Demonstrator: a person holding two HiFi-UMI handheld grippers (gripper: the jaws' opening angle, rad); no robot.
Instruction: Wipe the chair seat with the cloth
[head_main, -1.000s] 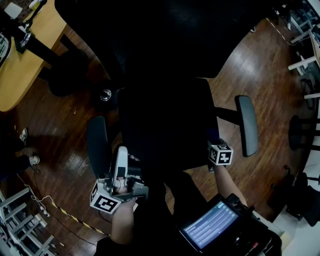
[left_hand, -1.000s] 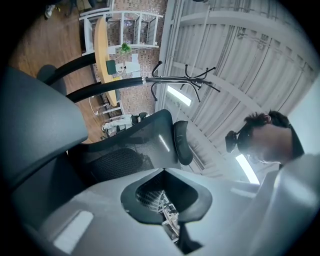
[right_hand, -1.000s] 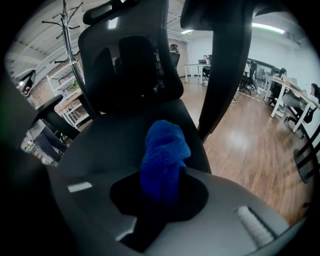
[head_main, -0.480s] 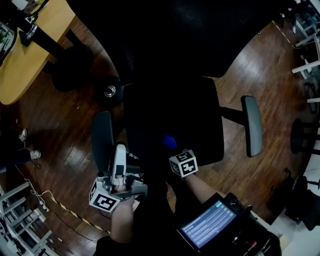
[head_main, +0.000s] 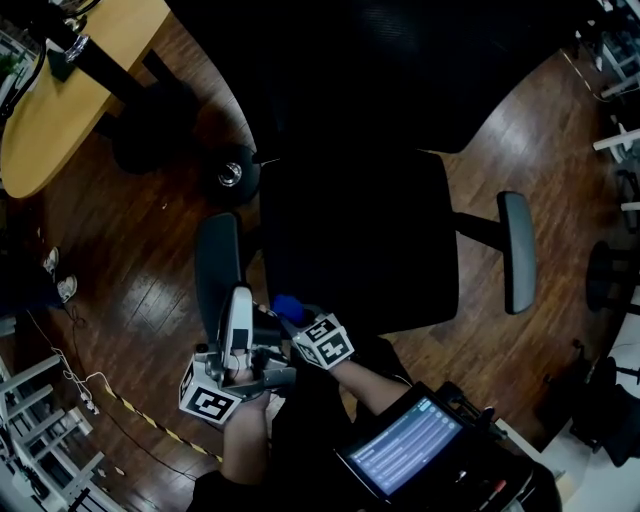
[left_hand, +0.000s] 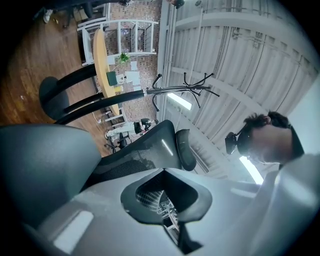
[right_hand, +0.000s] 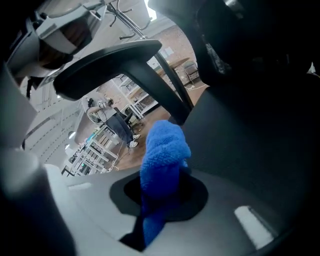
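The black chair seat (head_main: 360, 240) fills the middle of the head view, and everything else is placed from it. The blue cloth (head_main: 288, 306) is at the seat's near corner on the person's left side, pinched between the jaws of the right gripper (head_main: 300, 320). In the right gripper view the cloth bunches upward out of the jaws, just beside the dark seat edge and below the armrest support; whether it actually presses on the seat I cannot tell. The left gripper (head_main: 238, 310) is off the seat on its left side, just at the near end of the left armrest (head_main: 217, 265). Its jaws are pressed together with nothing between them, and its own view looks up past the grey armrest pad toward the chair's mesh backrest (left_hand: 145, 150). The right armrest (head_main: 517, 250) stands out on the seat's far side from both grippers. A wooden desk (head_main: 70, 100) lies well apart, beyond the seat's left rear, on the dark plank floor (head_main: 130, 270). A lit screen (head_main: 405, 445) is near the person, in front of the seat.
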